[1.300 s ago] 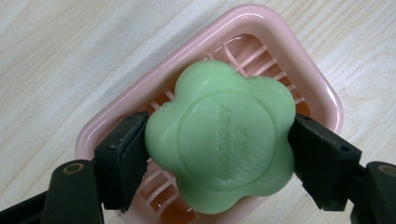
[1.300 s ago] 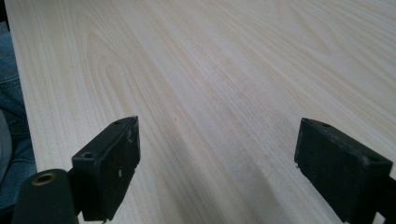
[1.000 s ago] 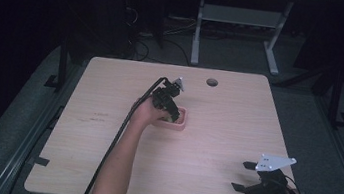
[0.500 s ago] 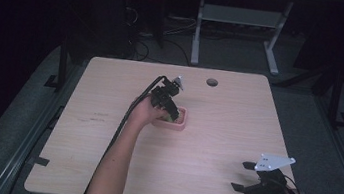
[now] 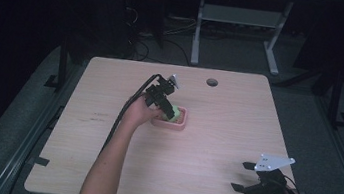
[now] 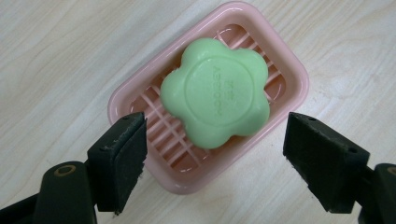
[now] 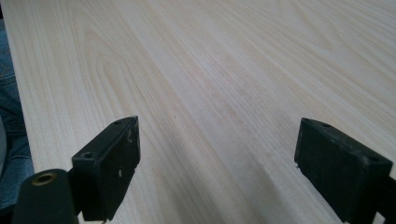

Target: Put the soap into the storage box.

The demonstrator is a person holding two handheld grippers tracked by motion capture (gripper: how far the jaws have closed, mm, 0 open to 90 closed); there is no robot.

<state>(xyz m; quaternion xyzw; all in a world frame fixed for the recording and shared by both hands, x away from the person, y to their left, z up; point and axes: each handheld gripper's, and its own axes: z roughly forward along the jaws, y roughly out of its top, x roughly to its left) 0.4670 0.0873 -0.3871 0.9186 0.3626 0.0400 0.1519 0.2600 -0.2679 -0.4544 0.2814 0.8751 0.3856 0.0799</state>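
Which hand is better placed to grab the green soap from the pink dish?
Left. The left gripper hangs open right over the soap in the dish; the right gripper sits far off.

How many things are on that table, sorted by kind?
Green soap bar: 1
Pink soap dish: 1
Hand-held grippers, left gripper and right gripper: 2
Total: 4

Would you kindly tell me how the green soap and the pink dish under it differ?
The green soap is flower-shaped with lobed edges; the pink dish is a rounded rectangle. The soap is solid with embossed lettering, while the dish has a slatted floor. The soap is smaller and lies inside the dish. Both look smooth and pastel.
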